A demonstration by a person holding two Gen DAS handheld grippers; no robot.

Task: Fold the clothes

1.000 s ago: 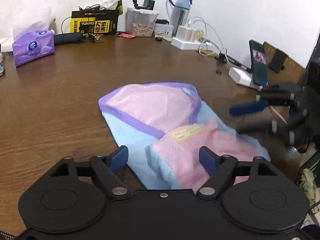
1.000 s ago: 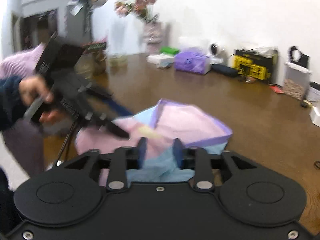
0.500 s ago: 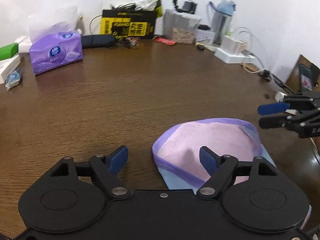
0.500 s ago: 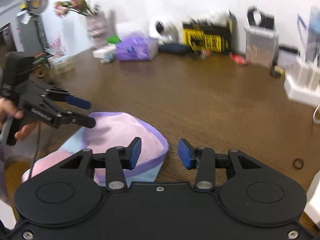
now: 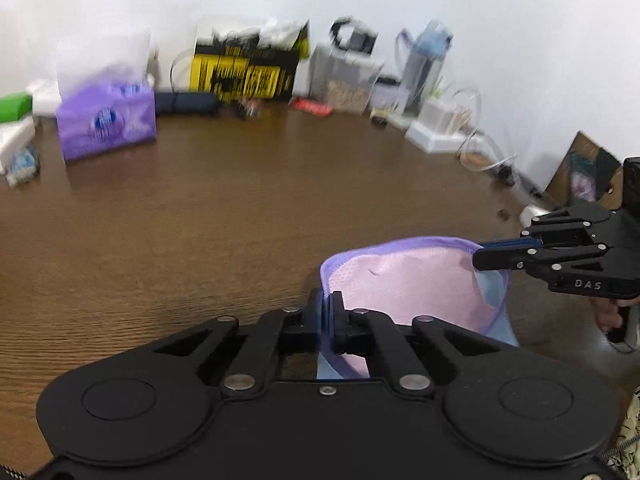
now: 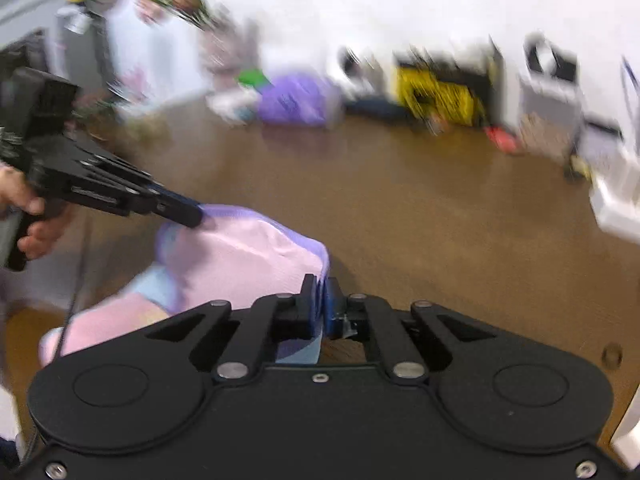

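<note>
A pink, light-blue and purple-edged mesh garment [image 5: 416, 284] lies on the brown wooden table [image 5: 200, 208]; it also shows in the right wrist view [image 6: 240, 264]. My left gripper [image 5: 326, 300] is shut on the garment's purple edge at its left corner. My right gripper [image 6: 320, 284] is shut on the purple edge at the opposite corner. In the left wrist view the right gripper [image 5: 480, 254] comes in from the right, pinching the edge. In the right wrist view the left gripper [image 6: 196, 216] comes in from the left. The edge is lifted between them.
Along the far wall stand a purple tissue pack [image 5: 106, 124], a yellow-black box [image 5: 244, 72], a clear container [image 5: 344, 80], a water bottle [image 5: 424, 60] and a white charger with cables [image 5: 440, 132]. A phone stand [image 5: 588, 176] is at the right. Both views are motion-blurred.
Both grippers were open half a second ago and have shut on the garment's purple edge. The edge now stands lifted off the table between them.
</note>
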